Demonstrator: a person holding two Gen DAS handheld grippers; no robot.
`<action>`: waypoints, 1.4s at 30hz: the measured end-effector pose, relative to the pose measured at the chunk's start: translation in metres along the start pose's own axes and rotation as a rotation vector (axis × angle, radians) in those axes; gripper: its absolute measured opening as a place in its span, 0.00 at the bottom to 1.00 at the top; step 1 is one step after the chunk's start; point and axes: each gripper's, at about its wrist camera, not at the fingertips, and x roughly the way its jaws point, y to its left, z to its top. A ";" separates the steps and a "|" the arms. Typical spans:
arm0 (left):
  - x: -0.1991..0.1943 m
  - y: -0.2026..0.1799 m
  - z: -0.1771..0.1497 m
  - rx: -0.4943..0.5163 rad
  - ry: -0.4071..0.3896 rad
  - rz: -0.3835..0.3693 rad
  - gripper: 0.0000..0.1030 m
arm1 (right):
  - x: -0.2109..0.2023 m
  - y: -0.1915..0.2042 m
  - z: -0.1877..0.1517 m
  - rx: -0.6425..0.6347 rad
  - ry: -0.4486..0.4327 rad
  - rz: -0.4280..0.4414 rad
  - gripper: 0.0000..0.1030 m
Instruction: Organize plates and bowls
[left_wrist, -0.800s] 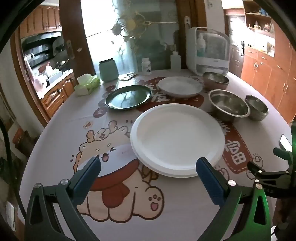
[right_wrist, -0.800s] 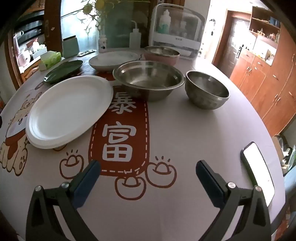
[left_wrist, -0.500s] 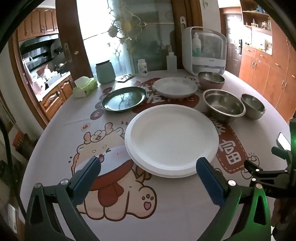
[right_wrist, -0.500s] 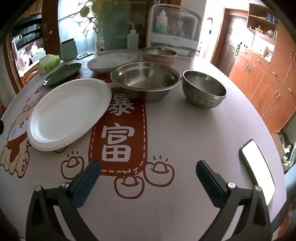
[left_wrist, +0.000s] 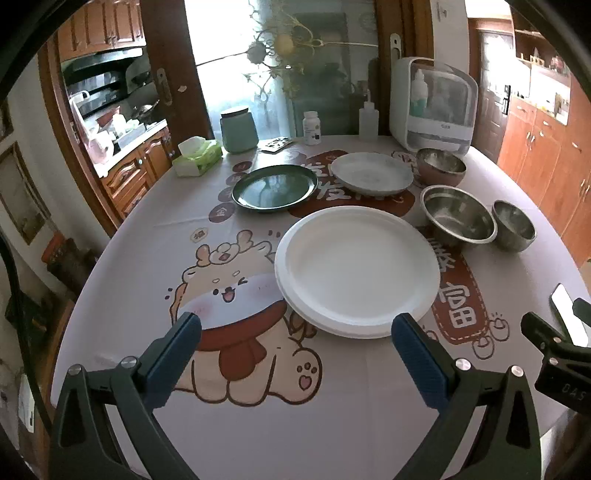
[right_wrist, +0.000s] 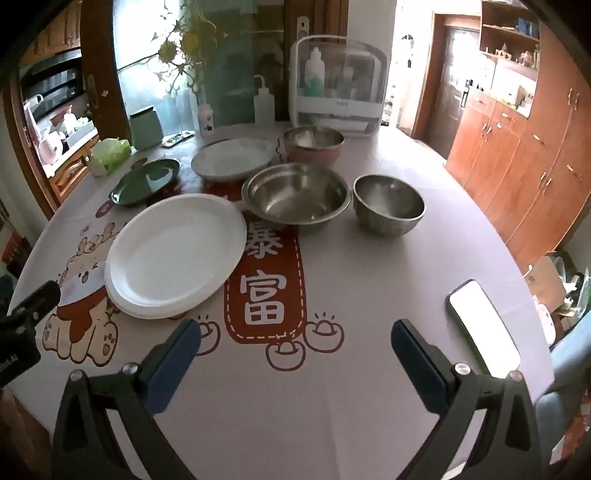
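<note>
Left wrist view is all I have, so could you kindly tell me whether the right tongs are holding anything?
Observer: No, the right tongs are open, with only bare tablecloth between them.
Operator: Thank you. And what is the bright thing cut off at my right edge?
Observer: It is a phone, lying flat with its screen lit, to the right of those tongs.
</note>
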 end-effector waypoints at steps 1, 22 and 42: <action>-0.004 0.001 0.000 -0.008 -0.004 -0.006 0.99 | -0.003 0.000 0.001 0.000 -0.001 0.003 1.00; -0.025 -0.010 0.007 -0.020 0.005 -0.062 0.99 | -0.035 0.012 0.009 -0.039 -0.038 0.053 1.00; -0.036 -0.015 0.019 -0.008 -0.045 -0.050 0.99 | -0.041 0.013 0.024 -0.041 -0.053 0.084 1.00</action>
